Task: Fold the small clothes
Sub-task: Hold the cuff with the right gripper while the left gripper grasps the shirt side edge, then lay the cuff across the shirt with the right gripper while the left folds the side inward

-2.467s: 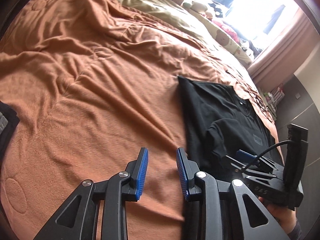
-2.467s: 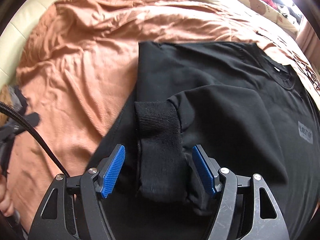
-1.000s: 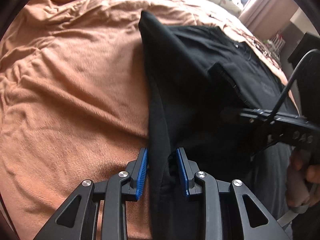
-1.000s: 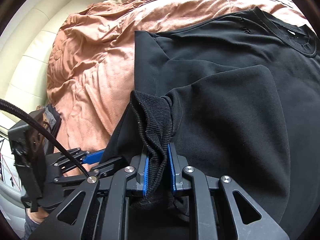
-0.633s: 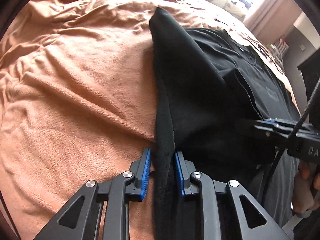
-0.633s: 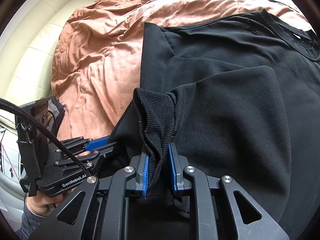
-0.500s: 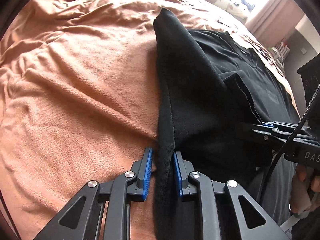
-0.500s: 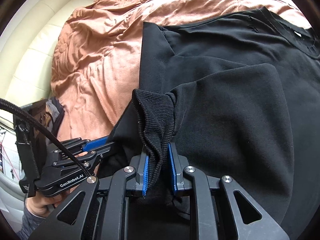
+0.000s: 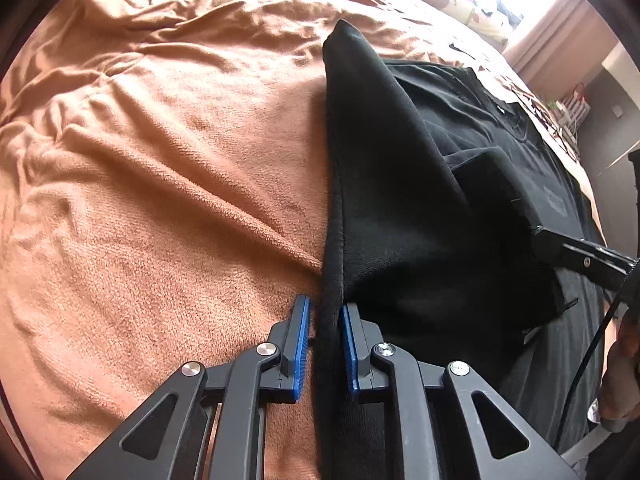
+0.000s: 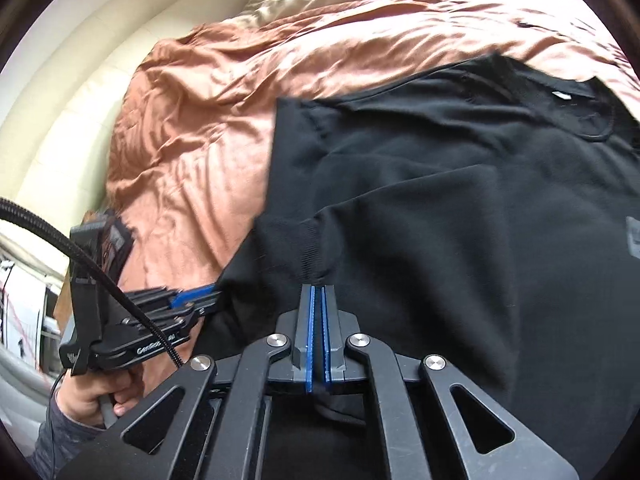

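The right claw (image 10: 317,304) has snapped fully together; the ribbed cuff (image 10: 288,248) it pinched a moment ago now lies just ahead of its tips. The left claw (image 9: 323,332) has been closing on the black sweatshirt (image 9: 400,200) edge, lifted between its pads.

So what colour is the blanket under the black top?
Orange-brown blanket, clearest in the left wrist view.

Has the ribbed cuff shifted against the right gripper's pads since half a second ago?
Yes. The ribbed cuff no longer stands bunched between the blue pads; it lies beyond their tips. The right gripper has just closed on nothing, over the black sweatshirt.
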### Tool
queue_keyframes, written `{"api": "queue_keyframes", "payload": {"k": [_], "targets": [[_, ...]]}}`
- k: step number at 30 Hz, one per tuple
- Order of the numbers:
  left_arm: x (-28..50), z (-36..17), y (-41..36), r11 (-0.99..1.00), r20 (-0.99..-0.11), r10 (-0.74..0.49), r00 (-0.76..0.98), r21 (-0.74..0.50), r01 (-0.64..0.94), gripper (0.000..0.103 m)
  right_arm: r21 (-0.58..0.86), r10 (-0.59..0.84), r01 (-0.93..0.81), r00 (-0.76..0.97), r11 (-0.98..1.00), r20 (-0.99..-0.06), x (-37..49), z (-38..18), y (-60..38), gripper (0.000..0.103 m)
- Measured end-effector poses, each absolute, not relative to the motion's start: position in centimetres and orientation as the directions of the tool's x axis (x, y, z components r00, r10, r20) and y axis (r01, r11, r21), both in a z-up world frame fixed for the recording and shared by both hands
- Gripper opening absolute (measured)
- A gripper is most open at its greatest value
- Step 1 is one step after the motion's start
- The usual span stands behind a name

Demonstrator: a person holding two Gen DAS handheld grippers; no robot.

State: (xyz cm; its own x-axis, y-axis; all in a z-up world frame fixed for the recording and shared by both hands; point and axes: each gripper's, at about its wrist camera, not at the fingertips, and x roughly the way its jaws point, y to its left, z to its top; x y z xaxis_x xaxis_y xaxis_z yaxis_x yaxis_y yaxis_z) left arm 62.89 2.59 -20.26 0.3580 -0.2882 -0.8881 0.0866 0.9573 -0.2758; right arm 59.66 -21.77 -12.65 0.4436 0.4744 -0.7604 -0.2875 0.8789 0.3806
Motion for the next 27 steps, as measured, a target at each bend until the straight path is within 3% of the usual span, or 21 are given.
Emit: {"api": "queue_keyframes", "payload": {"k": [4, 10, 11, 13, 15, 21, 23, 24, 27], "targets": [[62.8, -20.1, 2.3, 0.963, -0.894, -0.268, 0.360, -0.255, 0.086, 0.018, 0.385, 0.467, -0.264, 0.481, 0.884, -0.742, 58.9, -11.2, -23.9, 0.000], [62.9, -20.1, 2.1, 0.963, -0.896, -0.269, 0.355, -0.257, 0.082, 0.018, 0.329, 0.424, -0.277, 0.434, 0.903, -0.795, 58.5, -11.3, -20.6, 0.004], [63.0, -20.0, 2.1, 0.962, -0.894, -0.273, 0.354, -0.261, 0.081, 0.018, 0.316, 0.413, -0.282, 0.429, 0.906, -0.803, 58.8, -11.3, -19.9, 0.008], [62.9, -19.8, 2.2, 0.959, -0.890, -0.283, 0.359, -0.270, 0.086, 0.018, 0.301, 0.403, -0.288, 0.422, 0.909, -0.812, 59.3, -11.5, -18.8, 0.047], [62.6, -19.6, 2.3, 0.957, -0.885, -0.289, 0.364, -0.274, 0.094, 0.018, 0.285, 0.393, -0.297, 0.422, 0.911, -0.817, 59.6, -11.7, -17.5, 0.061], [61.9, -18.7, 4.0, 0.942, -0.859, -0.332, 0.390, -0.320, 0.097, 0.018, 0.194, 0.329, -0.342, 0.399, 0.919, -0.856, 60.7, -12.9, -14.1, 0.061], [61.8, -18.4, 4.7, 0.939, -0.851, -0.340, 0.401, -0.333, 0.089, 0.018, 0.172, 0.307, -0.346, 0.385, 0.922, -0.871, 61.5, -13.6, -13.1, 0.042], [61.9, -18.3, 4.9, 0.938, -0.848, -0.342, 0.404, -0.337, 0.086, 0.018, 0.174, 0.305, -0.345, 0.374, 0.922, -0.876, 61.7, -13.8, -12.9, 0.024], [61.8, -17.9, 5.3, 0.939, -0.845, -0.337, 0.416, -0.335, 0.081, 0.018, 0.197, 0.324, -0.340, 0.374, 0.919, -0.869, 62.0, -13.6, -13.4, 0.009]]}}
